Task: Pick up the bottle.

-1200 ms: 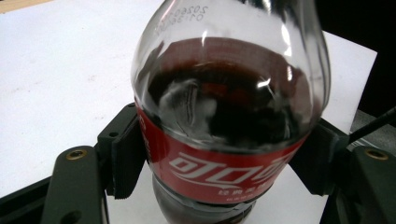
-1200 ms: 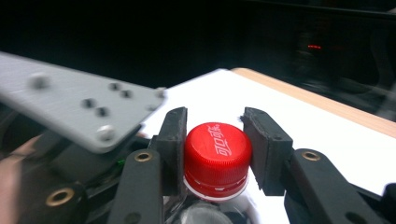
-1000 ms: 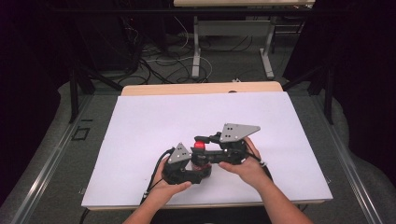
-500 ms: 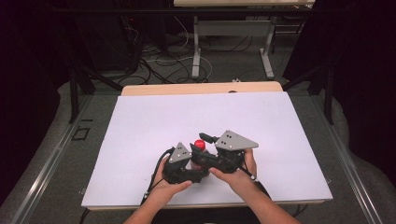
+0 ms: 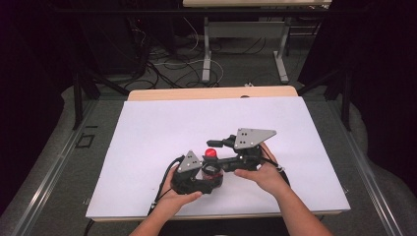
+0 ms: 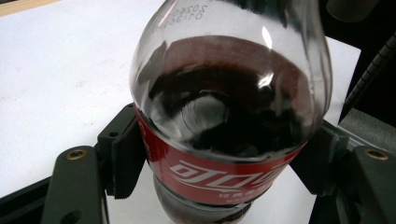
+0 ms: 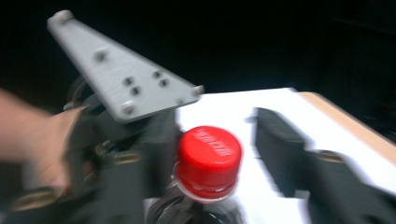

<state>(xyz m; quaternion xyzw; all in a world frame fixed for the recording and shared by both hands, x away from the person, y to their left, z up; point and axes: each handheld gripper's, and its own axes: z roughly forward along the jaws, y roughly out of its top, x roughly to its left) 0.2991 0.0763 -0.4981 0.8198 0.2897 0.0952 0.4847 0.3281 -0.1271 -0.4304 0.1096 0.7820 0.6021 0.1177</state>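
The left gripper (image 6: 224, 163) clamps a cola bottle (image 6: 229, 116) by its red label, while the right gripper (image 7: 210, 158) stands released around the red cap (image 7: 208, 154).

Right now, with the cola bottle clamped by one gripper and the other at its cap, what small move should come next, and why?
Probably close the right gripper on the red cap. Its jaws stand open on either side of the cap without touching it, while the left gripper clamps the bottle at its red label, holding it upright for a twist.
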